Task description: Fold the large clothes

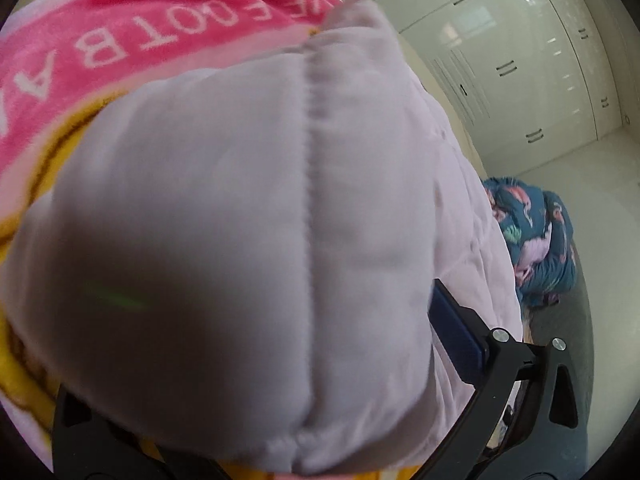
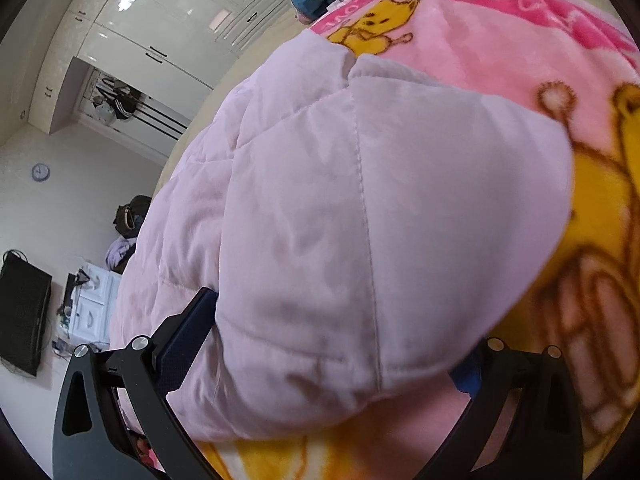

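A pale pink quilted padded garment (image 1: pixel 248 208) fills the left wrist view and lies on a pink and yellow cartoon blanket (image 1: pixel 132 36). My left gripper (image 1: pixel 256 320) stands wide open with the garment bulging between its fingers. Only the right blue-padded finger (image 1: pixel 456 332) shows; the left one is hidden under fabric. In the right wrist view a folded bulge of the same garment (image 2: pixel 360 240) sits between the spread fingers of my right gripper (image 2: pixel 332 332). Its left pad (image 2: pixel 188 336) touches the fabric, and its right pad (image 2: pixel 468 376) is mostly covered.
The blanket (image 2: pixel 500 80) covers a bed. A dark blue patterned cloth bundle (image 1: pixel 536 240) lies on the bed's far part. White wardrobes (image 1: pixel 520 60) line the wall. A black screen (image 2: pixel 24 312) and a white cabinet (image 2: pixel 94 304) stand beyond the bed.
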`<state>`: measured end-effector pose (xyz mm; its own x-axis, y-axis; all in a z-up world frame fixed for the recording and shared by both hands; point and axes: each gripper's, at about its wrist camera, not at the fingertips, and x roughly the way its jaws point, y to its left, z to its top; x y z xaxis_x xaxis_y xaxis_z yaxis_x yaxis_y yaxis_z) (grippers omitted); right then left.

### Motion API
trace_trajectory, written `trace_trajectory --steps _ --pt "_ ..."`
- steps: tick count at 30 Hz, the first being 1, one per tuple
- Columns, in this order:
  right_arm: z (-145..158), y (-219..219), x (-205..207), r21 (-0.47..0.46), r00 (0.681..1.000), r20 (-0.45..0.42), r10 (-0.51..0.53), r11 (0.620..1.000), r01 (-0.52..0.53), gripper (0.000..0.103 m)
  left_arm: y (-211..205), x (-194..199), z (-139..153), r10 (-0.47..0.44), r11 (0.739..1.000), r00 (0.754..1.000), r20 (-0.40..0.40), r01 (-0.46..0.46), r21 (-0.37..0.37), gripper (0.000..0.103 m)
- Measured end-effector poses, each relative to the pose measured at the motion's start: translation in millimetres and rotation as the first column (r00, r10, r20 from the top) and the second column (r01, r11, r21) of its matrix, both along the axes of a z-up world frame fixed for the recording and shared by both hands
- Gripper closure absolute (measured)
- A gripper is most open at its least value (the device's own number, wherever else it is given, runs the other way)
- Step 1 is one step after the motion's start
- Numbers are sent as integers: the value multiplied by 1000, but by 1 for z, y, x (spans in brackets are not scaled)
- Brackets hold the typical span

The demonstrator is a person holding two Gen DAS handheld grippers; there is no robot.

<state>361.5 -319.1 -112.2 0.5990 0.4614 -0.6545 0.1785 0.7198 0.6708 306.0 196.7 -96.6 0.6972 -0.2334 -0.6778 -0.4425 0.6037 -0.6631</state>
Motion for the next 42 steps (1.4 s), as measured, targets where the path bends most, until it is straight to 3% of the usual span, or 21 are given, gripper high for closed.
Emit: trace_trajectory --steps 7,9,17,21,26,28,32,35,42 --pt "-3 5 17 -21 999 43 1 1000 -1 5 -8 3 9 -7 994 1000 27 5 105 9" --pt "1 8 18 -49 997 73 14 999 -10 10 -12 4 14 -27 989 999 37 21 143 15" --pt "24 21 10 -188 977 191 94 980 -57 50 -33 11 48 -132 938 989 67 103 331 47" --pt "41 36 8 -334 957 218 189 936 -109 60 -47 10 64 -203 876 977 68 151 458 62" --pt "69 62 -2 -501 920 261 292 856 -130 65 -58 8 86 -256 816 964 76 173 552 68" --pt "84 72 -11 -546 904 282 320 829 -123 66 -57 1 96 -275 804 958 88 178 568 69" --pt "117 97 -42 -643 832 353 428 757 -116 68 -67 -13 123 -312 774 941 127 175 608 69" --pt "130 107 -62 -673 804 370 465 731 -113 68 -72 -27 134 -329 762 933 144 172 624 69" --pt "135 104 -102 -683 793 368 486 720 -125 68 -78 -66 136 -354 742 925 140 187 644 69"
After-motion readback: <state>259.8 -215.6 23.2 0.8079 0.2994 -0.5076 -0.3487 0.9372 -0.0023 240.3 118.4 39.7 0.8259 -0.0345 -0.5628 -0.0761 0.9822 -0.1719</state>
